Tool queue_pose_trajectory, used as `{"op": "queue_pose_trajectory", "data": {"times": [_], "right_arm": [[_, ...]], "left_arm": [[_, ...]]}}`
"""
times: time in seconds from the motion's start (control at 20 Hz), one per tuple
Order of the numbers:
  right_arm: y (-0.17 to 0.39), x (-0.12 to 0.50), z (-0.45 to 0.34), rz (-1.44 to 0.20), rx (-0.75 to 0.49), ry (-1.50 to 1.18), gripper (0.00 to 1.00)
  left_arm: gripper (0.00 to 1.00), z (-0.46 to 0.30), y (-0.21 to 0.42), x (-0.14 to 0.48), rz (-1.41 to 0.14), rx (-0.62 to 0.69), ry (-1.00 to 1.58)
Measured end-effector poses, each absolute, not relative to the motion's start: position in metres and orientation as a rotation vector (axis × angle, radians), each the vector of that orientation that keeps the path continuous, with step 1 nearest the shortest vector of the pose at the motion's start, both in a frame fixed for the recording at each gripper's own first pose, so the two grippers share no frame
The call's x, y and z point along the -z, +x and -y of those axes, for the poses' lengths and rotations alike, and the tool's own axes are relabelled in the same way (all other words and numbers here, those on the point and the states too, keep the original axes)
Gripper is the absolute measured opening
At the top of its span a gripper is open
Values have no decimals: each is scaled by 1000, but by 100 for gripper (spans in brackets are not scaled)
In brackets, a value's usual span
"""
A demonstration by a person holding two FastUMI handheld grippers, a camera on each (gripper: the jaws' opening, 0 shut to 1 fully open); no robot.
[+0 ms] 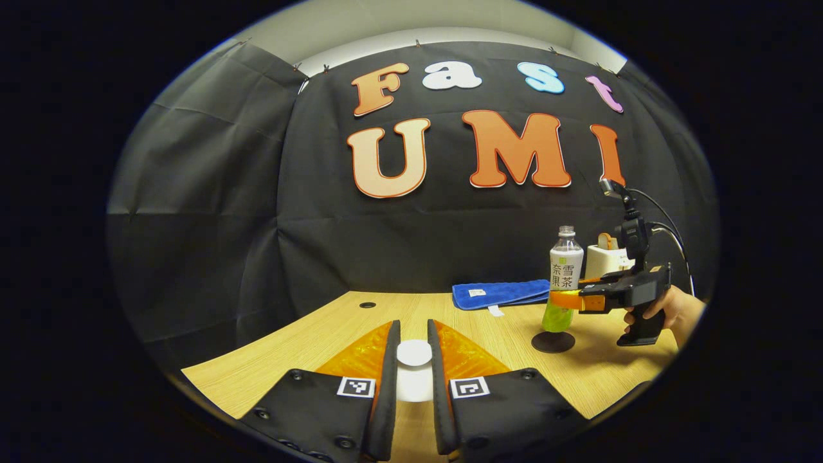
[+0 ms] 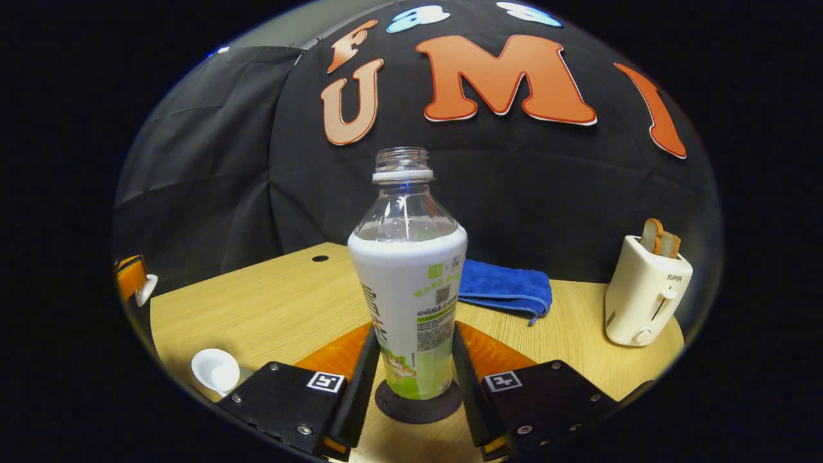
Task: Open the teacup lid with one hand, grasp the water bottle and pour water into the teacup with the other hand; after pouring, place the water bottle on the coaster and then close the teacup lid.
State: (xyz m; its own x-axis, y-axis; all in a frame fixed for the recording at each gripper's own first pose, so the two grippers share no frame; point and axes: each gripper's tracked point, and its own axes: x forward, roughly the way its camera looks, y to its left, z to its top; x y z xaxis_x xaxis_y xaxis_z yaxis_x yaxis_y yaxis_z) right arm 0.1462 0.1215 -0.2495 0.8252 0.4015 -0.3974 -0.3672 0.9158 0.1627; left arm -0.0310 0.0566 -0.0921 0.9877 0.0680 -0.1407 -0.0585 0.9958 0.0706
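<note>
We hold the lid (image 1: 414,353) clamped in our left gripper (image 1: 413,360), keeping the teacup (image 2: 215,370) uncovered. Our right gripper (image 2: 411,373) grips the bottle (image 2: 410,289) upright, its base on the coaster (image 2: 418,404), apparently ready to let go.

Left gripper view sits low over the table (image 1: 308,341), near its front-left, facing the back cloth; the bottle (image 1: 564,276) and the right gripper (image 1: 569,299) show well off to its right. Right gripper view looks level, very close on the bottle (image 2: 411,289), with the toaster (image 2: 645,292) at right. Both views share the table (image 2: 270,302), bottle, blue towel (image 1: 498,294) (image 2: 508,286) and toaster (image 1: 607,257).
</note>
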Motion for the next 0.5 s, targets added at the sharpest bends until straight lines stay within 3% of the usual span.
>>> {"op": "queue_pose_trajectory", "data": {"times": [0.5], "right_arm": [[139, 283, -121, -479, -389, 103, 65]], "left_arm": [[28, -49, -31, 105, -168, -49, 63]]}}
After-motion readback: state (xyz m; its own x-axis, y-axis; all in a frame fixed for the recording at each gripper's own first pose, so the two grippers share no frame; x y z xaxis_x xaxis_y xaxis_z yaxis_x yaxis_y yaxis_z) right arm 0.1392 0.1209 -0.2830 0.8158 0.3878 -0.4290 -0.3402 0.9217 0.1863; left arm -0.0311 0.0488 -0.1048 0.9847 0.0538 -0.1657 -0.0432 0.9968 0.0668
